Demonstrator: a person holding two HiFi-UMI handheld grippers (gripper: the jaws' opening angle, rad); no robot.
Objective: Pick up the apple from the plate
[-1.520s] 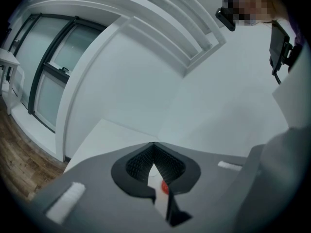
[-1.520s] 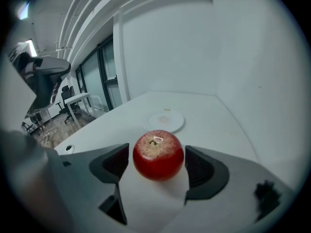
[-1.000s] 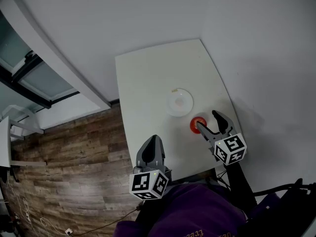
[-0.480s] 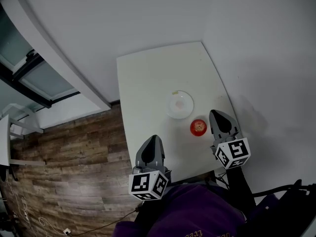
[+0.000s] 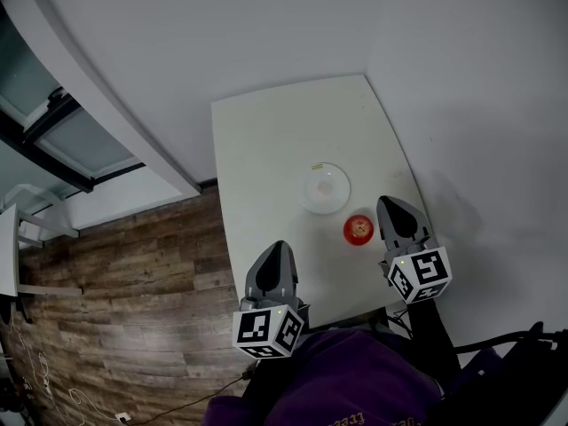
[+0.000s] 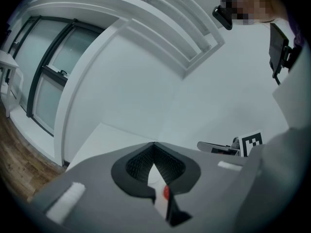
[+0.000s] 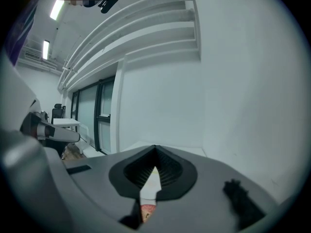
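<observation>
left gripper (image 5: 278, 248) jaws closed; right gripper (image 5: 390, 204) jaws closed; apple (image 5: 358, 229) on table (image 5: 266, 145) near plate (image 5: 323, 187)

Looks like an office or test rm, not a home. Bare white walls (image 5: 222, 34) all round, no decor. Plain white table (image 5: 266, 149) ahead of both tongs, pushed into the corner. Wood-look floor (image 5: 133, 273) left of the left tongs (image 5: 277, 248), w/ loose cables (image 5: 35, 362) lying on it. Further left, tall glass panels (image 5: 62, 140) in dark frames. In the right gripper view, well left of the right tongs (image 5: 390, 204): strip lights (image 7: 56, 6) on the ceiling, an office chair (image 7: 57, 111) & a white desk (image 7: 65, 123) by the glass.
</observation>
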